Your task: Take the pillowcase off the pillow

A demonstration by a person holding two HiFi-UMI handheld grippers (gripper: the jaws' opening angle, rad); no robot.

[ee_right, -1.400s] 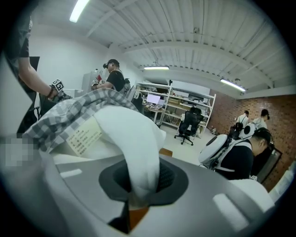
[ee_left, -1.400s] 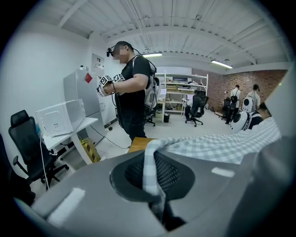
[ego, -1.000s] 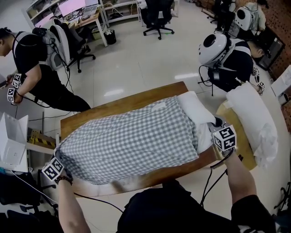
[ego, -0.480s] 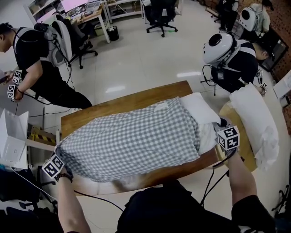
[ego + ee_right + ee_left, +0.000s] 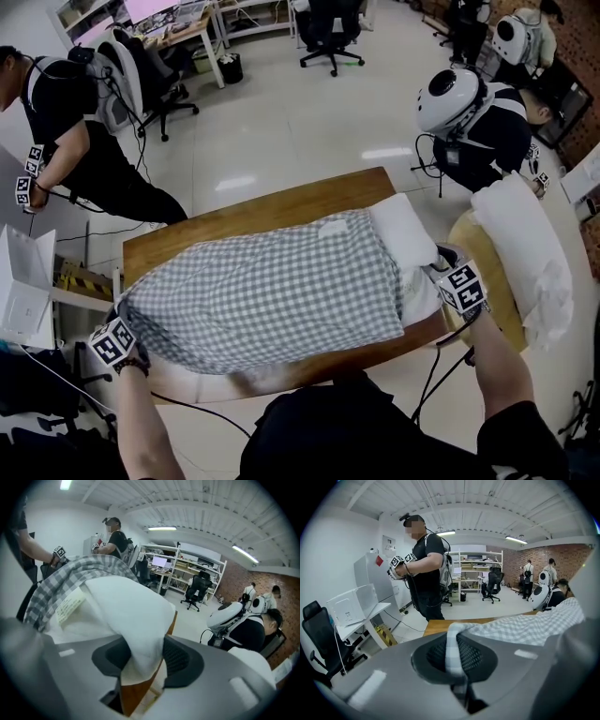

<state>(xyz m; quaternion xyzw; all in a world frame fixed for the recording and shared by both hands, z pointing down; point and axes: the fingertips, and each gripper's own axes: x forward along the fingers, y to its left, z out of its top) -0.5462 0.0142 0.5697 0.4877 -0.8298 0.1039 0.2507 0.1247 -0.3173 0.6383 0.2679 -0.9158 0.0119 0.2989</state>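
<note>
While the brown wooden table point(image 5: 281, 202) bears both, we judge the grey-checked cloth pillowcase point(image 5: 272, 291) light, limp | plump white pillow point(image 5: 403, 230), bared at right, soft: grip its corner | left gripper point(image 5: 457, 654) clamped on pillowcase hem | right gripper point(image 5: 143, 657): jaws have just been opening, pillow corner loosely between.

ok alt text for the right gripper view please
A corner of the white pillow sits between the fingers of the right gripper, which have just been opening. The checked pillowcase bunches behind at left, an office chair beyond.
</note>
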